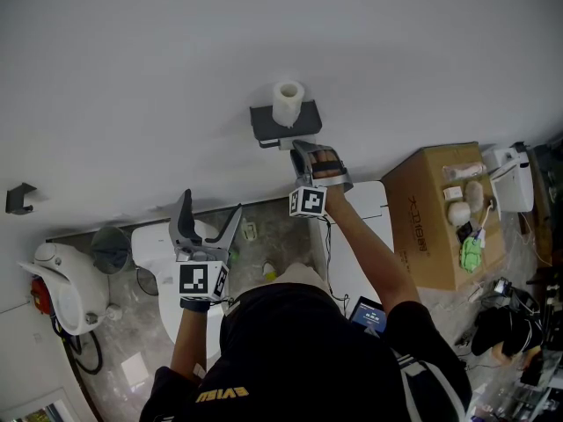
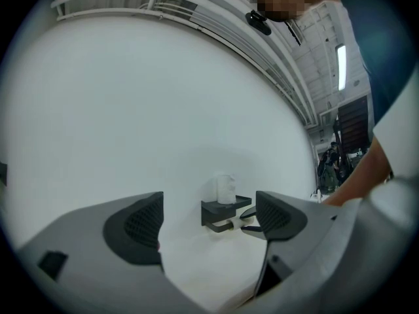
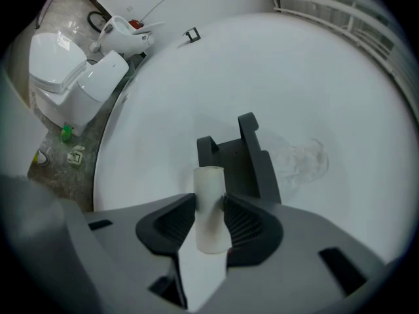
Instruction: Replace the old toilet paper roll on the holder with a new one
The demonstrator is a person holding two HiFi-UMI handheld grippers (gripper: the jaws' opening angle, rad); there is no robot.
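A dark wall holder (image 1: pixel 268 123) carries a full white roll (image 1: pixel 288 102) upright on its top shelf. Just below the holder, my right gripper (image 1: pixel 303 148) points at the wall. In the right gripper view my right gripper (image 3: pixel 211 222) is shut on the old roll (image 3: pixel 210 205), a thin tube with a tail of paper hanging toward the camera. The tube's far end sits at the holder's (image 3: pixel 239 159) lower arm; I cannot tell whether it is on the bar. My left gripper (image 1: pixel 209 218) stands open and empty, well back from the holder (image 2: pixel 219 212) and the full roll (image 2: pixel 224 188).
A white toilet (image 3: pixel 59 77) stands by the wall to the left, with a grey bin (image 1: pixel 112 249) beside it. A cardboard box (image 1: pixel 444 214) with small items on top is at the right. A small dark hook (image 1: pixel 19 197) sticks out of the wall far left.
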